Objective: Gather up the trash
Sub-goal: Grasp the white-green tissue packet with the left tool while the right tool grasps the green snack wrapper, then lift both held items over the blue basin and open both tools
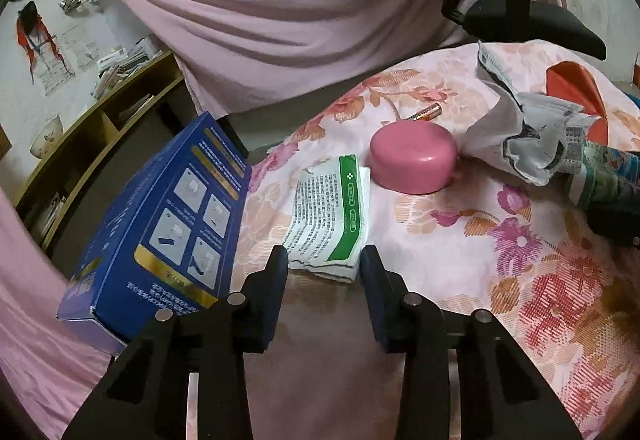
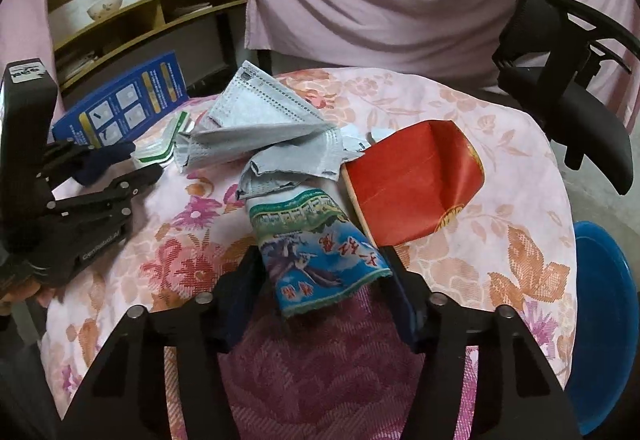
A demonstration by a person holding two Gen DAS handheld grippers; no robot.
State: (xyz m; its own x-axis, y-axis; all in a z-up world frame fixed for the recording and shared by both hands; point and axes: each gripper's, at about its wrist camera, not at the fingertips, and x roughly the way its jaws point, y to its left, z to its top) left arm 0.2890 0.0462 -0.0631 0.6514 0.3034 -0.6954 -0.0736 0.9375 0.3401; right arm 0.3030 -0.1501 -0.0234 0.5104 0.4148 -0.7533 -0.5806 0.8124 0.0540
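Trash lies spread across the worktop (image 1: 460, 240). Left gripper (image 1: 324, 260) fingers stand wide, flanking the green-striped packet (image 1: 332, 211) for pickup. Right gripper (image 2: 320, 264) fingers, also wide, straddle the printed wrapper (image 2: 316, 252).

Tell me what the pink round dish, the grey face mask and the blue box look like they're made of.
The pink round upturned dish looks like moulded plastic: smooth, with a soft sheen and rounded edges. The crumpled grey face mask appears to be non-woven fabric, matte, with pleats and stitched-looking dotted seams. The blue printed box seems to be thin glossy cardboard, with sharp folds and an open flap edge.
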